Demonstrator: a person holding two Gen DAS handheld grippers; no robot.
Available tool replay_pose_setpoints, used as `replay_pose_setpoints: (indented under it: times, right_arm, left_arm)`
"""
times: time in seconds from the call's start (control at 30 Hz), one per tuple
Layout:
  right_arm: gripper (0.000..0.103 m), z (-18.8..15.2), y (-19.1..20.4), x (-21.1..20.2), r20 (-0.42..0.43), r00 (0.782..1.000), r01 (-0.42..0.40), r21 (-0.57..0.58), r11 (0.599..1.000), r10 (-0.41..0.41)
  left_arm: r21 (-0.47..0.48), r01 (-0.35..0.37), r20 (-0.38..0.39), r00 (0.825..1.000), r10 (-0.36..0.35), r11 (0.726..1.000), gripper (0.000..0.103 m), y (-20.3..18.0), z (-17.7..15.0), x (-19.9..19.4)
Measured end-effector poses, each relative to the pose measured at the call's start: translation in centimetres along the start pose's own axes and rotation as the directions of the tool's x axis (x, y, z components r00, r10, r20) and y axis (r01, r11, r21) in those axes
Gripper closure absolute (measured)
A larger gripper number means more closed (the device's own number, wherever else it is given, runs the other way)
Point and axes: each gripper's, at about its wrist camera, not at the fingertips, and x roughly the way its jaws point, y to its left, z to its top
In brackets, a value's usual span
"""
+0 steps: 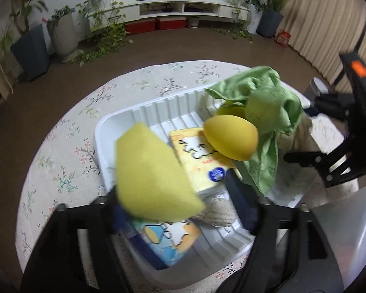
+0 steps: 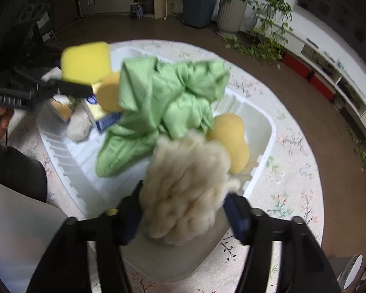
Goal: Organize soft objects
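My left gripper (image 1: 175, 190) hangs over the white ribbed tray (image 1: 105, 131). Its jaws stand wide, and a blurred flat yellow sponge (image 1: 148, 173) lies loose between them, touching only the left finger. My right gripper (image 2: 183, 197) is open over the same tray (image 2: 270, 134), with a cream fluffy bundle (image 2: 188, 188) and a crumpled green cloth (image 2: 168, 102) blurred between its fingers. In the tray lie round yellow sponges (image 2: 231, 141), a yellow tissue pack (image 1: 200, 161), a blue tissue pack (image 1: 168, 239) and a cream knitted piece (image 1: 217, 210).
The tray sits on a round table with a floral cloth (image 1: 61, 146). A person's hand (image 2: 0, 122) and dark sleeve (image 2: 17, 171) are at the left. Brown floor, potted plants (image 1: 63, 31) and a low white shelf (image 1: 183, 7) surround the table.
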Motion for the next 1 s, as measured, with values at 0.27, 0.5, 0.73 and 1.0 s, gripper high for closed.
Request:
replay_pose_setpoints:
  times: [0.27, 0.5, 0.73, 1.0]
  right_arm:
    - [0.022, -0.3, -0.5, -2.2, 0.048, 0.999, 0.024, 0.006, 1.000, -0.024]
    - [0.022, -0.9, -1.3, -4.4, 0.094, 0.995, 0.032, 0.042, 0.999, -0.036]
    - [0.018, -2.0, -2.0, -8.5, 0.174, 0.984, 0.028, 0.121, 0.992, -0.049]
    - [0.006, -7.6, 1.2, -15.7, 0.305, 0.946, 0.035, 0.246, 0.969, -0.111]
  left_arm:
    - [-0.010, -0.017, 0.014, 1.000, 0.017, 1.000, 0.013, -0.5, 0.4, -1.1]
    - [-0.037, -0.029, 0.056, 0.998, 0.031, 0.999, 0.008, 0.4, 0.4, -3.5]
    - [-0.118, -0.046, 0.136, 0.989, 0.062, 0.992, 0.002, 1.5, -0.9, -8.4]
    - [-0.272, -0.174, 0.223, 0.945, 0.238, 0.947, 0.001, -1.3, -7.6, -15.5]
